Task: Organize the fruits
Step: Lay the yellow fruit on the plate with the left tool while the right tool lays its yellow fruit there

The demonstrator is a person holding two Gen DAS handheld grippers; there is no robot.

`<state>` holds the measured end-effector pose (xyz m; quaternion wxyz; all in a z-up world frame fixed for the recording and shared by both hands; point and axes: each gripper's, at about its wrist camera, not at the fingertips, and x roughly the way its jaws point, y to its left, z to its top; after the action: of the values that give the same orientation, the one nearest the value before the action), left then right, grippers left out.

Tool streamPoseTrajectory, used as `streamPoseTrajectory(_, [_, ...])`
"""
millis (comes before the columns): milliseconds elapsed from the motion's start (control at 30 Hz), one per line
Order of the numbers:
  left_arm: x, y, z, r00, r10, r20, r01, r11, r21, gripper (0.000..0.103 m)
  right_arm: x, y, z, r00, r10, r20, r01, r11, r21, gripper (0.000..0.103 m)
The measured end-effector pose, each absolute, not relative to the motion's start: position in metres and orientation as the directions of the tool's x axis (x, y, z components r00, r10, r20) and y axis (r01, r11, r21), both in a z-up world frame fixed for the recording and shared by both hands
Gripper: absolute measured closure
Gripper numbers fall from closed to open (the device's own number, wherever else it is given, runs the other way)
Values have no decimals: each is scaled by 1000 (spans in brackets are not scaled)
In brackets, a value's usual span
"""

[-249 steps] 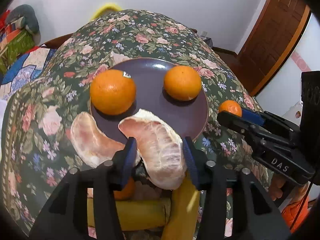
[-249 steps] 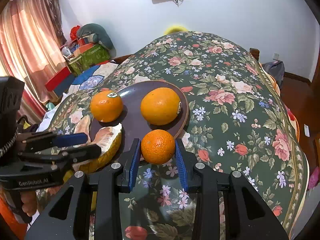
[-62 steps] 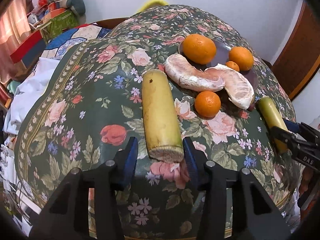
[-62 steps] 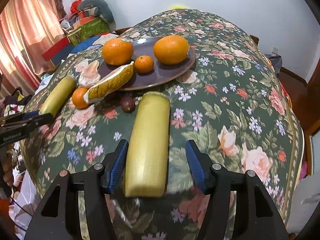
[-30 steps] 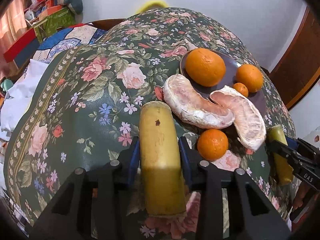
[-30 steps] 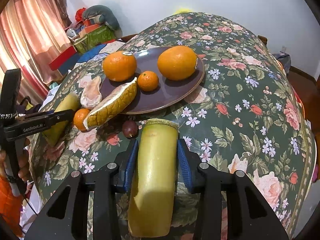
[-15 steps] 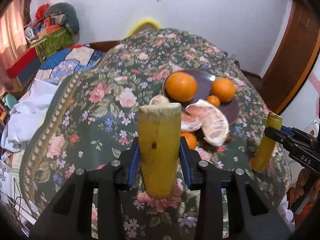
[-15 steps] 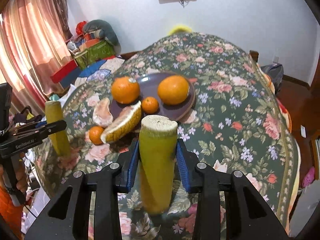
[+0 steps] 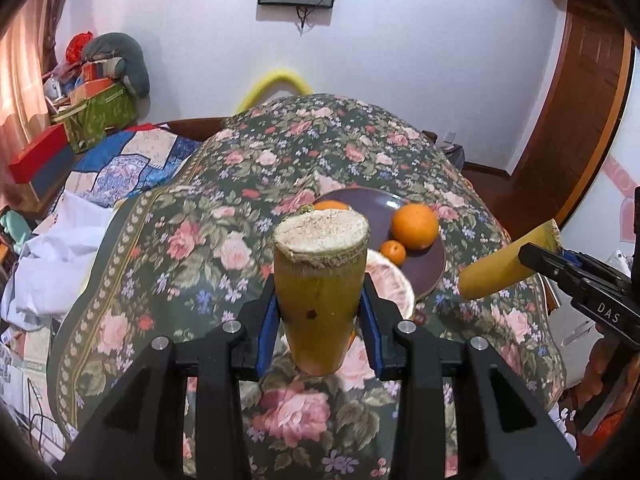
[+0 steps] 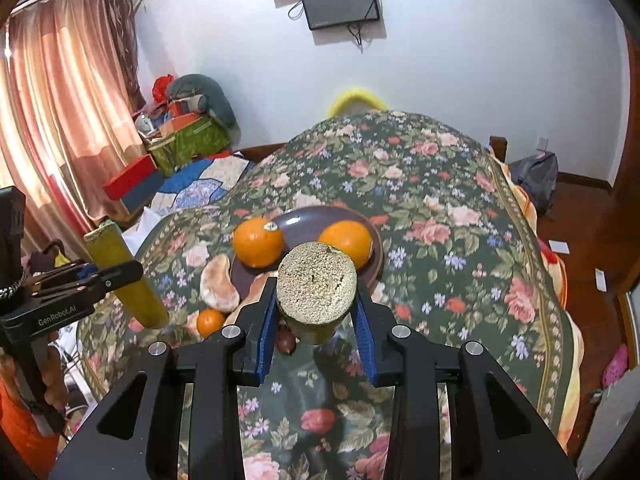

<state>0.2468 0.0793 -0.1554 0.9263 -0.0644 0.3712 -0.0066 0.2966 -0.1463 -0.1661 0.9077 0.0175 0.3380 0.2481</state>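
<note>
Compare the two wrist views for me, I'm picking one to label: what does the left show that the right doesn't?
Only the left wrist view shows the small orange on the plate. Only the right shows the dark round fruit and the loose orange on the tablecloth. Both show the plate, the big oranges, and each gripper clamped on a yellow stalk.

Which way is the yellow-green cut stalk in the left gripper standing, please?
Roughly upright: the yellow-green cut stalk points its pale cut end up, clamped between the left gripper's blue-padded fingers.
</note>
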Motion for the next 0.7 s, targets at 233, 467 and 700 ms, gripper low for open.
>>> streamPoseTrajectory(233, [269,71,-154,730,-65,-681,-18,993,-115,66,312,-142,-167,658,440,-611,-435,885,167,71])
streamPoseTrajectory(467, [298,60,-166,717,-73,-693,15,996,-90,66,332,-131,-185,629,426,-651,-452,881,141,71])
streamPoseTrajectory(700, [326,55,-181,706,-62,-706,14,997,-74,66,352,-118,-191,624,436,-649,-472,872,131,72])
